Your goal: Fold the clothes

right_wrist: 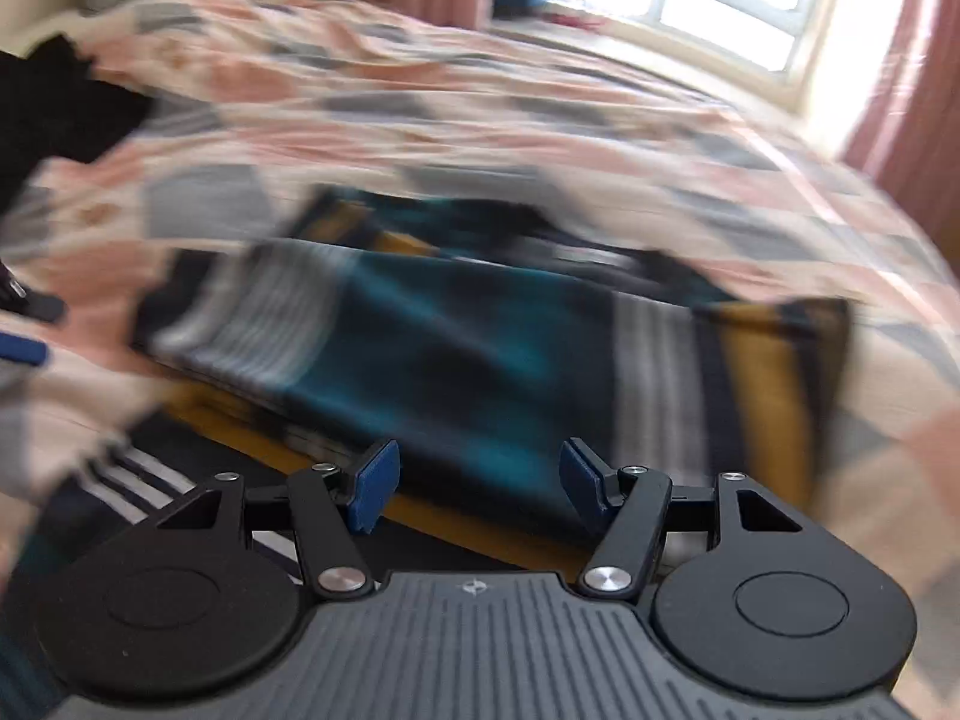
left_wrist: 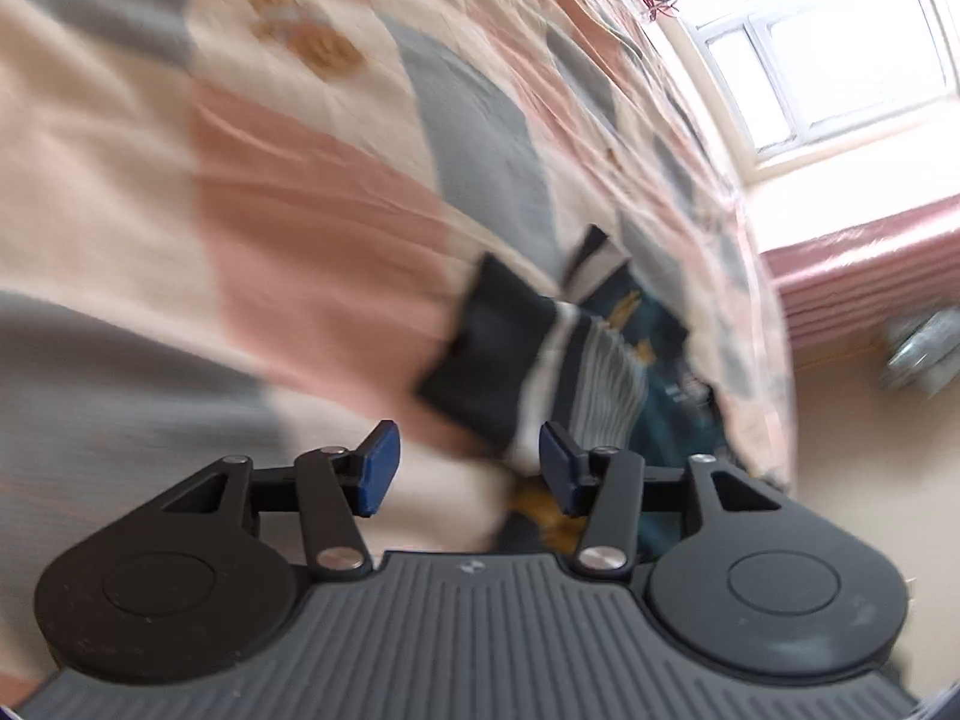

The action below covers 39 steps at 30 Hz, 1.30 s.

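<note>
A patchwork bedspread in pink, cream and grey squares covers the bed and fills most of both views. In the right wrist view a bright window stands beyond the far side of the bed, with pink curtains beside it. A black garment lies on the bedspread at the far left, well apart from the striped shirt. At the left edge a blue pad of the other tool pokes into view. In the left wrist view the window sits at the upper right and a pink striped surface lies below it; what it is cannot be told through the blur.

The shirt lies on the bedspread just in front of the right tool. It is teal in the middle with bands of grey-and-white stripes, navy and mustard yellow, and appears folded over itself, a mustard edge running along its near side. Both views are blurred, so finer detail is lost.

The right tool has its blue pads spread apart, with nothing between them, above the shirt's near edge. The left tool is likewise spread wide and empty; the shirt shows just past its right pad, near the edge of the bed.
</note>
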### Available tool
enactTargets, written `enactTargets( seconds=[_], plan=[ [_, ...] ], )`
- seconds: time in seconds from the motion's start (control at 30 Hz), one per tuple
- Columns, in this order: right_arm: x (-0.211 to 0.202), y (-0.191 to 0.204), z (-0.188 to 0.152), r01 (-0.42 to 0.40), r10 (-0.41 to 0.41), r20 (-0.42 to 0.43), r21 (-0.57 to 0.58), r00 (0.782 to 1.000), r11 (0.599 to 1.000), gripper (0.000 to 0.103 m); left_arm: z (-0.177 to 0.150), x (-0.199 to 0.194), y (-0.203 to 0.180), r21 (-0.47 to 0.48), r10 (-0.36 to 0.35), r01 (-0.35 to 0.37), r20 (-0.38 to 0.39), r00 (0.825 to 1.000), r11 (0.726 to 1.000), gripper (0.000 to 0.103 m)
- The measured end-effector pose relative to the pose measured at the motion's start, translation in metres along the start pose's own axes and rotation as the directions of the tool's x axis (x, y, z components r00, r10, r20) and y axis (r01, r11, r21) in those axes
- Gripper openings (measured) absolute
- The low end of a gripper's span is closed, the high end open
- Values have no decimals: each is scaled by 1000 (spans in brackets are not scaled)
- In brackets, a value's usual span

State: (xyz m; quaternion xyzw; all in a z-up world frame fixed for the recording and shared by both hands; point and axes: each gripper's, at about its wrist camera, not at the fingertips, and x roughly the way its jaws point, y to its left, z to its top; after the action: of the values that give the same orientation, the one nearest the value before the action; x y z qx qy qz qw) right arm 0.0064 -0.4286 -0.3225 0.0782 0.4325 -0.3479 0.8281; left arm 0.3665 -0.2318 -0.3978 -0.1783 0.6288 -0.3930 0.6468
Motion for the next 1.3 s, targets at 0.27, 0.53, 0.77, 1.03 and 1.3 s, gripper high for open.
enactTargets(
  seconds=[0.27,0.53,0.77,1.03,1.3],
  plan=[
    [15,-58,-49,202,-224,-55,-267,973,942,57,-11,50,-2,-179,-2,2,0,1000,984,33],
    [25,-91,-59,172,-174,-1,-174,985,970,9,-25,44,-58,161,50,-60,70,996,985,9],
    [40,-172,-80,42,36,-190,393,981,919,15,-40,58,-40,140,130,-132,25,991,981,16],
    [6,-192,-5,-128,185,-117,379,976,917,47,-41,54,-38,102,127,-130,36,991,986,17],
    [70,-199,45,-41,20,53,421,998,906,40,-38,53,-35,77,104,-105,23,994,991,17]
  ],
)
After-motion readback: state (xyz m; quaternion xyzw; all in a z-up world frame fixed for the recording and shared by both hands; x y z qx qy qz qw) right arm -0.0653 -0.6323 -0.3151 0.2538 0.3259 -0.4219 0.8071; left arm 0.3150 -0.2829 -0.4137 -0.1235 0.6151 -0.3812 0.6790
